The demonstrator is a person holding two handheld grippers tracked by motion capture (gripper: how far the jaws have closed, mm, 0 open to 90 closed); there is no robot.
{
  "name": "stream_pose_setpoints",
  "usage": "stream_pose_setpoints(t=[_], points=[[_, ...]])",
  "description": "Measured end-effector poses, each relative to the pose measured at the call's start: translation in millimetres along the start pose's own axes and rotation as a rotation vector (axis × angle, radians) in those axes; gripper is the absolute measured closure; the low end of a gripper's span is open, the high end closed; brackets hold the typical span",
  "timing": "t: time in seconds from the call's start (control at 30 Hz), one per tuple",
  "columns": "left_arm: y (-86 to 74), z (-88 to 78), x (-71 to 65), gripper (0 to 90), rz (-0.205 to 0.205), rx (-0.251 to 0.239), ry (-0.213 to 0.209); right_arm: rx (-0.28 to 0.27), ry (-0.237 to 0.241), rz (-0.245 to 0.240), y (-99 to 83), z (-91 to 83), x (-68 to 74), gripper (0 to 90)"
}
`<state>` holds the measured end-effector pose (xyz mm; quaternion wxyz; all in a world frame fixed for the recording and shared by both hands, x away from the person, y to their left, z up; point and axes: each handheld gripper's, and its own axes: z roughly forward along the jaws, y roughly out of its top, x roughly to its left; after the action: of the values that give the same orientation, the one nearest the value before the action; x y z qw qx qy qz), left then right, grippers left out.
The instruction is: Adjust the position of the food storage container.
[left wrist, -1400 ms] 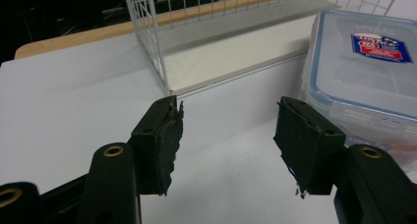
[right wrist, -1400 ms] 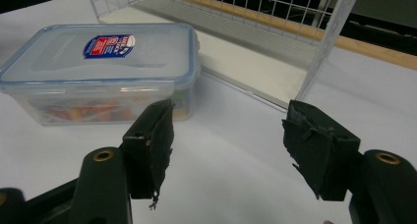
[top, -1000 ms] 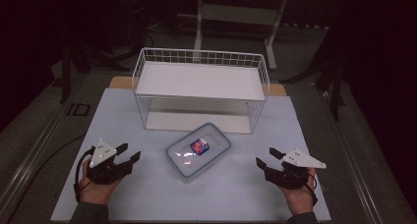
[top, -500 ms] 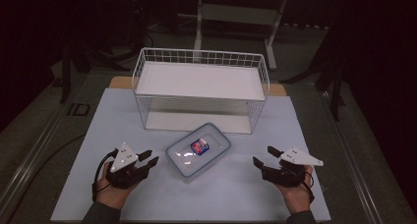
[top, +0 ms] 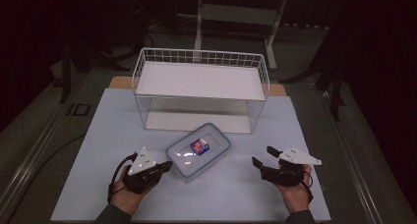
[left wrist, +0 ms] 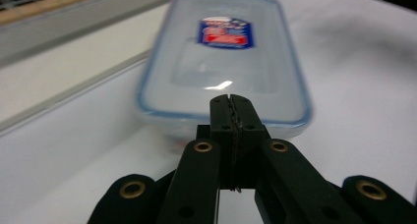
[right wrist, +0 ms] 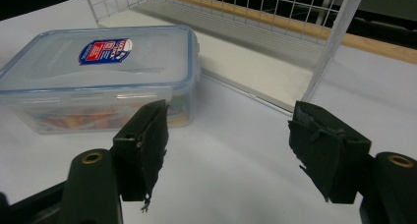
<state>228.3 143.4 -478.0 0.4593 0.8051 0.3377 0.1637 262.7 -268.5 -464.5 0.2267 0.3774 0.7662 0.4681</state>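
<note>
A clear plastic lidded container (top: 199,150) with a blue rim and a red-and-blue label lies on the white mat in front of the wire rack. Something colourful shows through the container (right wrist: 98,62) wall in the right gripper view. My left gripper (top: 167,166) sits just left of its near corner. Its jaws have just been closing and now meet with nothing between them, the tips (left wrist: 230,103) right in front of the container (left wrist: 221,62) edge. My right gripper (top: 263,156) rests on the mat to the container's right, apart from it, jaws wide open (right wrist: 231,130) and empty.
A white wire rack (top: 201,81) with an upper shelf stands behind the container, its lower level open at the front. The white mat (top: 98,135) covers the table. Dark floor and stand legs surround the table.
My left gripper has slid right across the mat up to the container's corner, and its jaws have gone from apart to closed. The right gripper has stayed in place.
</note>
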Motion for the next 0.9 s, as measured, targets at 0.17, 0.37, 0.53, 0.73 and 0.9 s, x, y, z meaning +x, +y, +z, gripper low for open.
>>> stream_pose_setpoints(t=[0.17, 0.37, 0.53, 0.73, 0.9], points=[[6.3, 16.6, -19.8, 89.4, 0.038, 0.012, -0.062, 0.000, 0.000, 0.008, -0.3, 1.4, -0.2, 30.3], [7.2, 44.4, -47.5, 89.3, 0.094, 0.058, -0.143, -0.001, -0.003, 0.011, -0.7, 1.1, -1.4, 30.3], [6.2, 57.5, -57.7, 89.3, 0.126, 0.084, -0.160, -0.002, -0.001, 0.012, -1.1, 0.7, -2.1, 30.3], [2.5, 66.7, -50.8, 89.5, 0.129, 0.131, -0.134, 0.004, -0.008, 0.015, -2.2, 2.5, -2.6, 30.5], [0.3, 60.8, -42.8, 89.5, 0.141, 0.192, -0.077, 0.006, -0.011, 0.022, -1.3, 4.9, -0.2, 31.0]])
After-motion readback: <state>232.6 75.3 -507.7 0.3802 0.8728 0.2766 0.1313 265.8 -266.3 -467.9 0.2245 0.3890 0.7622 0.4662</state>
